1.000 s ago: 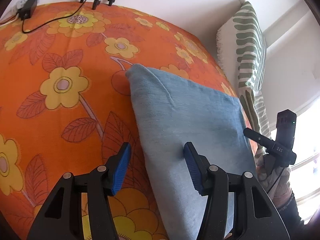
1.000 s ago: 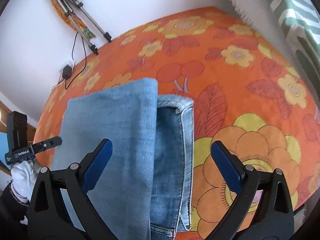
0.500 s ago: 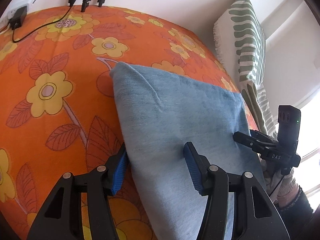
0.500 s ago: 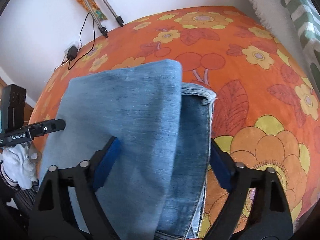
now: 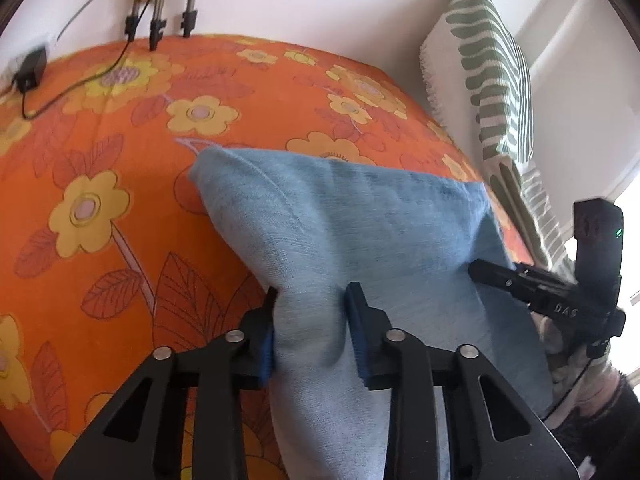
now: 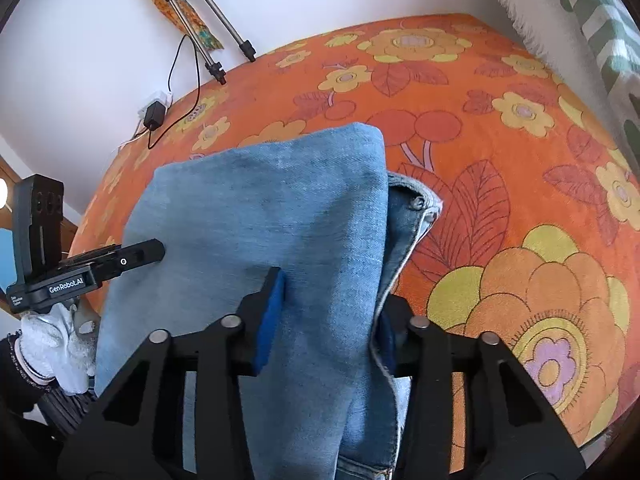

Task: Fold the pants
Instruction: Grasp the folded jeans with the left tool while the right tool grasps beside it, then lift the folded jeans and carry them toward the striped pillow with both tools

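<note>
- The jeans (image 5: 360, 240) lay folded on a bed covered by an orange flowered bedspread (image 5: 100, 160), with the folded edge pointing away from both cameras.
- The left gripper (image 5: 312, 332) had its blue-padded jaws drawn in on the near left edge of the jeans; cloth filled the gap between the pads and bunched there.
- The right gripper (image 6: 326, 320) was likewise clamped on the near right edge of the jeans (image 6: 272, 220), with denim pinched between its pads.
- In the right wrist view a lower layer with a stitched hem and a metal button (image 6: 418, 202) showed just beside the right edge of the top layer.
- The near part of the jeans sat raised between the jaws in both views; whether the far fold rested on the bedspread could not be told.
- Each camera caught the other gripper at the far side of the garment, its tip touching the denim; a white-gloved hand (image 6: 56, 344) held the left one.
- A green-and-white striped cushion (image 5: 492, 72) stood against the wall at the right side of the bed.
- Tripod legs (image 6: 208, 32) and a black plug adapter (image 6: 154, 114) with its cable stood at the far edge of the bed, well apart from the jeans.
</note>
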